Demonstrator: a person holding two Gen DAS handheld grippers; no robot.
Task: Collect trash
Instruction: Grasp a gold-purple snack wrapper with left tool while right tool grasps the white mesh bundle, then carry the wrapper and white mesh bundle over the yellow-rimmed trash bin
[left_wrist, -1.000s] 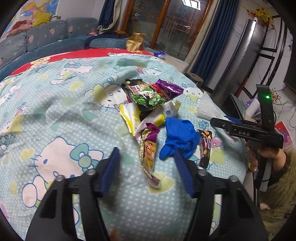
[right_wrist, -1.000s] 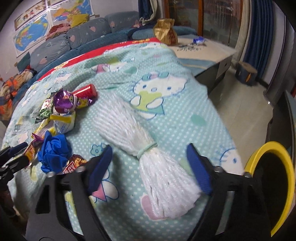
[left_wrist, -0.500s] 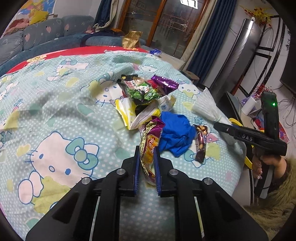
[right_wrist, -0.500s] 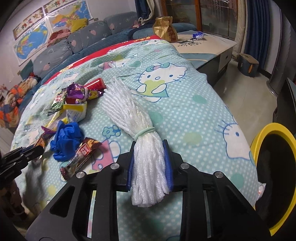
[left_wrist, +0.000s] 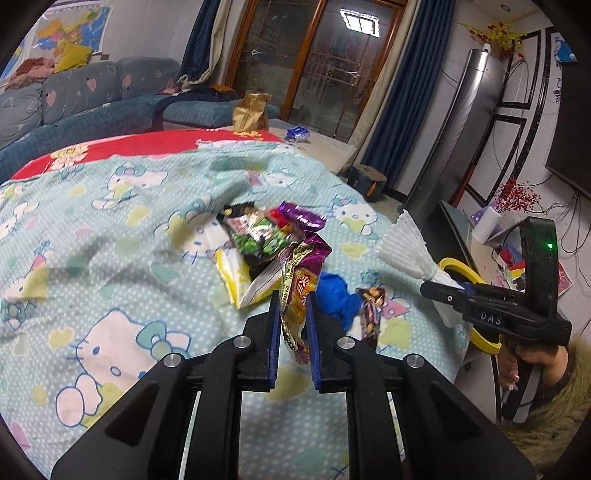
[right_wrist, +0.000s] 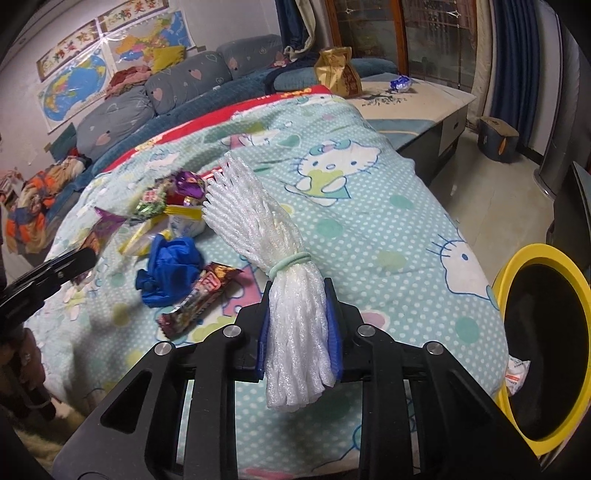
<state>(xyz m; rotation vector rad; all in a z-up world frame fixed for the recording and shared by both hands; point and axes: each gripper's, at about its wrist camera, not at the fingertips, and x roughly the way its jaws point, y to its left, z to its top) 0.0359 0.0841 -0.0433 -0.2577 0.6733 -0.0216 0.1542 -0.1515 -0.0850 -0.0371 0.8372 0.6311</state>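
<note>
The bed carries a pale green dotted quilt (right_wrist: 399, 221) printed with white cartoon cats, a red cover (left_wrist: 147, 142) showing at its far edge. On the quilt lie a heap of snack wrappers (left_wrist: 258, 236), a yellow and white packet (left_wrist: 236, 277), a crumpled blue glove (right_wrist: 170, 266) and, just beside it, a brown candy wrapper (right_wrist: 199, 295).

Both wrist views close above bedspread (left_wrist: 110, 229), angled down. Shared: blue glove (left_wrist: 338, 295) (right_wrist: 171, 269), centre left-view, 9 o'clock right-view.
</note>
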